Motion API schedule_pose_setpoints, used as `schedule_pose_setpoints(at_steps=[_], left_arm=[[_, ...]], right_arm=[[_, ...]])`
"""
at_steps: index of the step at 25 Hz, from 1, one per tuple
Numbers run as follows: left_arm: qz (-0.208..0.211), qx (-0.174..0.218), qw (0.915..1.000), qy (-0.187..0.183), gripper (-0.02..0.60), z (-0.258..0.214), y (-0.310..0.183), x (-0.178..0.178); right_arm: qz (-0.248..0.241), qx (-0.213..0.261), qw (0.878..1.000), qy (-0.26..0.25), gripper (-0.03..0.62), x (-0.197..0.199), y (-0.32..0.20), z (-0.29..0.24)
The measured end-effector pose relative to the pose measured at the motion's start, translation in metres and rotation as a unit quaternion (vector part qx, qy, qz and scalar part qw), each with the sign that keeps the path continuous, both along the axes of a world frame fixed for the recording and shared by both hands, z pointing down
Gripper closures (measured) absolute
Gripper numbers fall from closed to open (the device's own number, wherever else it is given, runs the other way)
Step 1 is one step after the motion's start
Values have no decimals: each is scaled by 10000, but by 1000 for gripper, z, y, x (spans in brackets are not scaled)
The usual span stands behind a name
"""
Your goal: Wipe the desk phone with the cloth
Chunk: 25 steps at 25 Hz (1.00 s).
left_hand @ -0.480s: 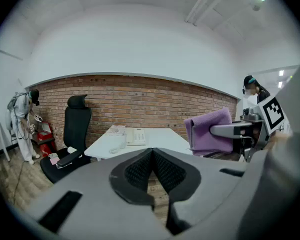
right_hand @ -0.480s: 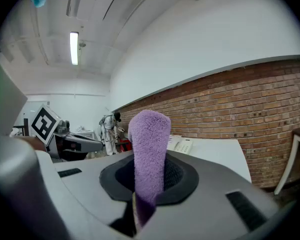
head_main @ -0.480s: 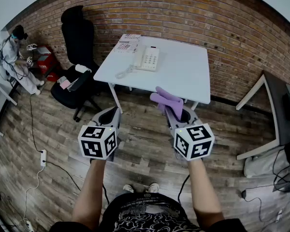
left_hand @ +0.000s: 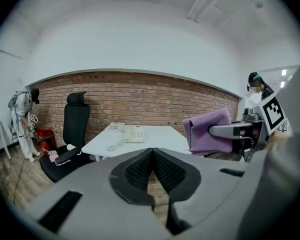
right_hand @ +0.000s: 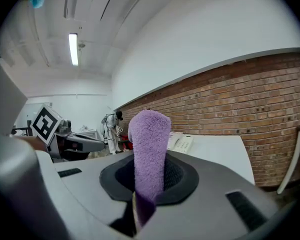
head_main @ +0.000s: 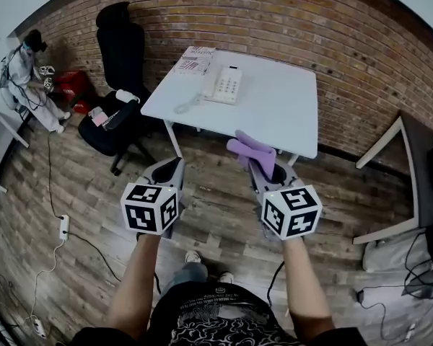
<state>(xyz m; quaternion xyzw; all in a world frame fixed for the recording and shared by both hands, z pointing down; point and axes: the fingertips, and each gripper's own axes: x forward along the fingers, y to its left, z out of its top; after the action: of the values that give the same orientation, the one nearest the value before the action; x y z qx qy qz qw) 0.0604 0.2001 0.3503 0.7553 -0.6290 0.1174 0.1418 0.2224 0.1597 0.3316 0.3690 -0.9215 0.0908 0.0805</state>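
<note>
Holding: your right gripper (head_main: 262,169) has its jaws clamped on a purple cloth (head_main: 252,148). The folded cloth stands up past the jaw tips.
Left gripper: your left gripper (head_main: 175,167) has its jaws pressed together, tip against tip.
Arms: your bare forearms reach forward side by side, each gripper's marker cube facing up at you.
Grippers' place: both hang in the air over the wooden floor (head_main: 94,193), on your side of the white table (head_main: 289,121). The right one is closer to the table. In the head view the top of the cloth shows against the table's near edge.
Desk phone: the white desk phone (head_main: 226,86) lies flat on the table, toward its far left part and well apart from both grippers. Its curly cord (head_main: 185,108) trails toward the table's left edge.
Booklet: a printed booklet (head_main: 195,60) lies at the table's far left corner, just beside the phone.
Chair: a black office chair (head_main: 119,63) stands just left of the table, near the brick wall (head_main: 310,27).
Wall: the brick wall runs behind the table.
Person: a person (head_main: 25,74) in light clothes is well to the left of the table, by the wall.
Second desk: part of a dark-topped desk (head_main: 411,157) shows to the right of the table.
Power strip: a white power strip (head_main: 63,229) lies on the floor, well to the left of the table and nearer to you.
</note>
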Motion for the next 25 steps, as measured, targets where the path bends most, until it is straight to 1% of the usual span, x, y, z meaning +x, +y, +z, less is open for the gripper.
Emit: schedule_pose_setpoints(at_steps=[5, 10, 17, 25], left_arm=[[-74, -70, 9999, 52, 575, 11, -16, -10], [-64, -96, 9999, 106, 575, 19, -47, -27], [98, -119, 9996, 219, 575, 22, -114, -55], [399, -191, 9986, 299, 575, 25, -196, -104]], right_arm=[[-36, -90, 9999, 30, 549, -6, -18, 11], [36, -148, 9999, 82, 549, -18, -49, 18], [219, -228, 9993, 186, 549, -43, -112, 22], [602, -347, 9973, 216, 549, -83, -188, 20]])
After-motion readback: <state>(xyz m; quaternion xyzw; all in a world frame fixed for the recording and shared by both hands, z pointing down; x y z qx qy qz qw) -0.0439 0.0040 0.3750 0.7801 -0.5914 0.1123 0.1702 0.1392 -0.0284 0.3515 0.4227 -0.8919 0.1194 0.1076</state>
